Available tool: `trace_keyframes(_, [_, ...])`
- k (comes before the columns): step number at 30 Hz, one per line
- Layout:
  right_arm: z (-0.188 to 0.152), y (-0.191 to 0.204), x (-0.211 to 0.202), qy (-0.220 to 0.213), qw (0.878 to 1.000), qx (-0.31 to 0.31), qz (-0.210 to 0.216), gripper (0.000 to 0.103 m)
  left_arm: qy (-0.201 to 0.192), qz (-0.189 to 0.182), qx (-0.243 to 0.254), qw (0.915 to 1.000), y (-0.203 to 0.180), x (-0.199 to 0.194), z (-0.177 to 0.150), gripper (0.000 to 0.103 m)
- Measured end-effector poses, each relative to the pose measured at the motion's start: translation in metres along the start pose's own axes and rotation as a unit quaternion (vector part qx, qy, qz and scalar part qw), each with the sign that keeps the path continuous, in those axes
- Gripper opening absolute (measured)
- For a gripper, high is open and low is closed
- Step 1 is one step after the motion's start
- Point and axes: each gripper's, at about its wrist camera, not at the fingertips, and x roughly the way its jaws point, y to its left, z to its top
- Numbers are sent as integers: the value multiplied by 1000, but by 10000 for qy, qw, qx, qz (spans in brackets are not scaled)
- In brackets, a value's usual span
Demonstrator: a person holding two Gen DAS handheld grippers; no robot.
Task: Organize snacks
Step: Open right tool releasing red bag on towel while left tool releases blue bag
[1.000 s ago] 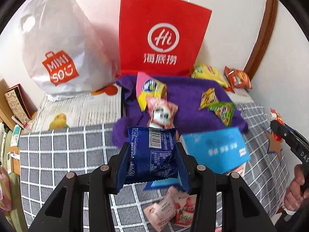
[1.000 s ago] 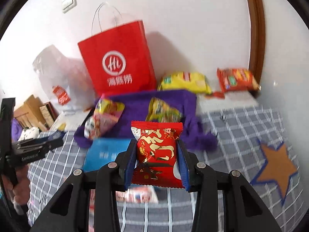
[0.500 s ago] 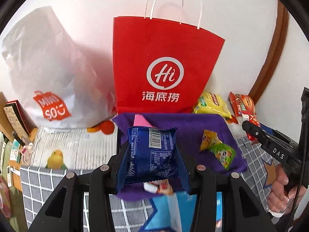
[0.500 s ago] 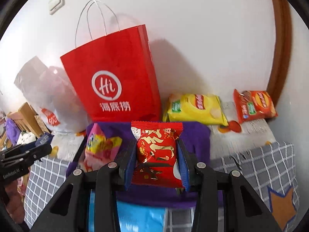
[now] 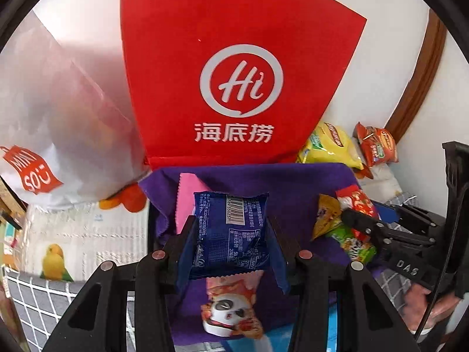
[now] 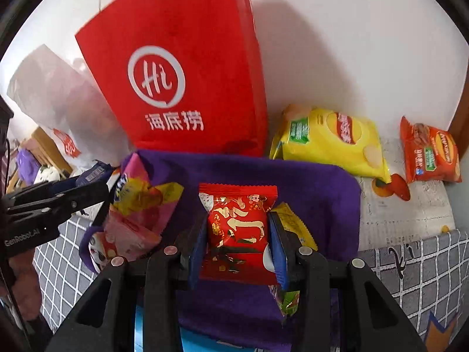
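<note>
A: What does the left gripper [image 5: 231, 234] hold?

B: A small dark blue foil snack packet [image 5: 231, 231]. The fingers [image 5: 184, 249] are clamped on its two sides, above the purple fuzzy cloth [image 5: 293, 182].

A: And the right gripper [image 6: 238, 246]?

B: Its fingers [image 6: 197, 249] squeeze a shiny red snack packet with gold writing [image 6: 239, 231], also above the purple cloth.

A: What lies on the cloth?

B: A pink packet with a panda face [image 5: 231, 311] and a green packet [image 5: 353, 243].

A: What is behind it?

B: A tall red paper bag with a white "Hi" circle [image 6: 181, 67] stands at the wall. A yellow chip bag [image 6: 331, 143] lies beside it, and an orange chip bag [image 6: 429, 155] lies near that
</note>
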Motion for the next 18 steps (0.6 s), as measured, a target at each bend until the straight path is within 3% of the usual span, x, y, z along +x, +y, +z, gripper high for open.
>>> trace_keyframes(10, [-11,-1,25,493,9984,-110,249,39,472,-60,-149,9988,9,24,-4,43])
trace_keyframes(12, [-13,-5,34,668,9976,-25,159,39,532,-87,-121,9985,6,27,-5,43])
trace_keyframes(18, [-15,-1,35,651,9978,-141,26,39,621,49,-72,9980,-1,33,-9,43])
